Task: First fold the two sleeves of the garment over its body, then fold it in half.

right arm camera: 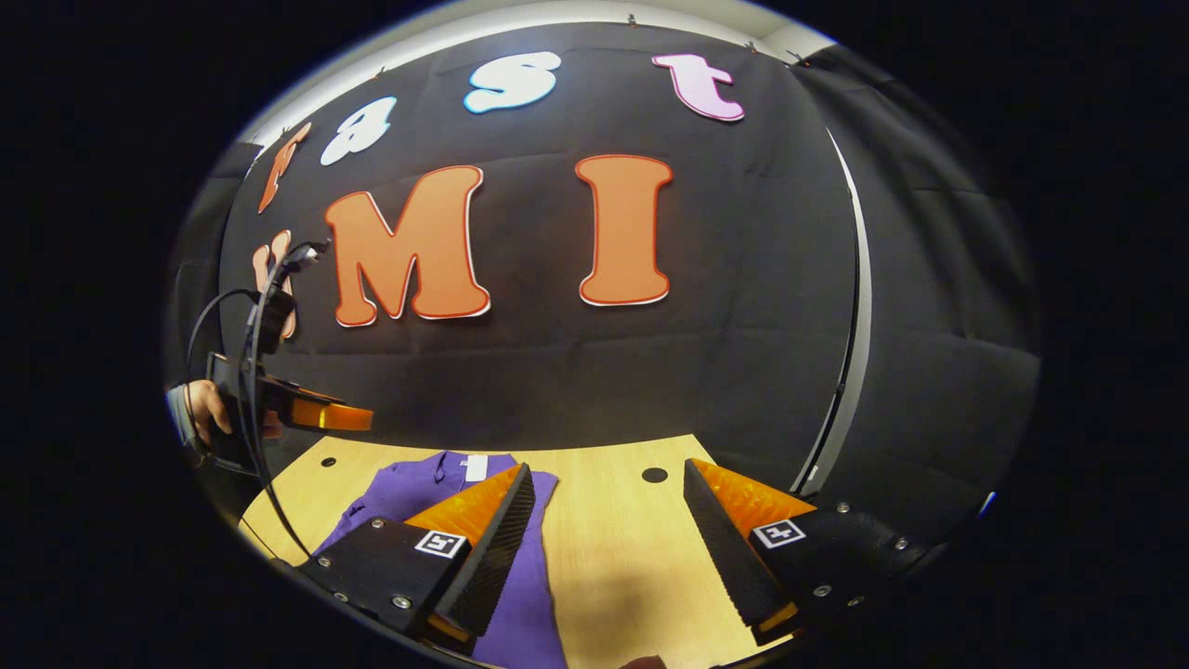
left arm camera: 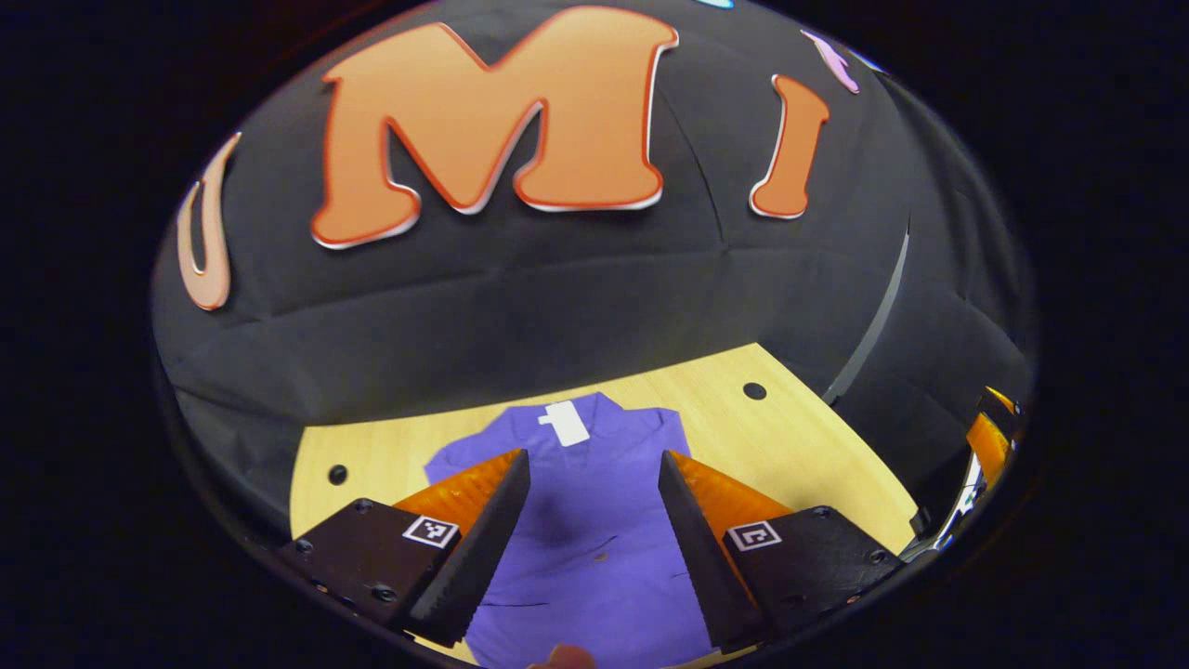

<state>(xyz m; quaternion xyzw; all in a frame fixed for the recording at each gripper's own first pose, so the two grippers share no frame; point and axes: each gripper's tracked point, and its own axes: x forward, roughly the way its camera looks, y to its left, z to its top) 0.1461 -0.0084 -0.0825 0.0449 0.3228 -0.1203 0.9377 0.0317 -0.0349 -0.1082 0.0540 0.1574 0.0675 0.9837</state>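
Left gripper (left arm camera: 594,520) held above the table, jaws spread wide, nothing between the fingers; purple garment (left arm camera: 594,548) seen through the gap, not touched. A fingertip (left arm camera: 562,658) visible at the very bottom of the left gripper view, below the garment. Garment lying flat on the light wooden table (left arm camera: 790,446), body running away toward the far edge, collar end farthest, a white label (left arm camera: 565,423) at the collar. Faint creases across the near part of the cloth. Position of the sleeves cannot be told from this view. Two dark round holes in the table, one (left arm camera: 337,474) near the far left corner, one (left arm camera: 754,391) near the far right corner, both clear of the cloth. Right gripper (right arm camera: 608,548) likewise held above the table with jaws wide apart, empty, bare wood (right arm camera: 613,557) between the fingers; garment (right arm camera: 418,488) lying left of that gap, partly behind the left-hand finger, toward the table's left edge. Farther off in the right gripper view, the left gripper (right arm camera: 325,415) held by a hand (right arm camera: 209,409) above the left edge of the table, cables looping up from it. Black cloth wall (right arm camera: 743,325) behind the far edge.
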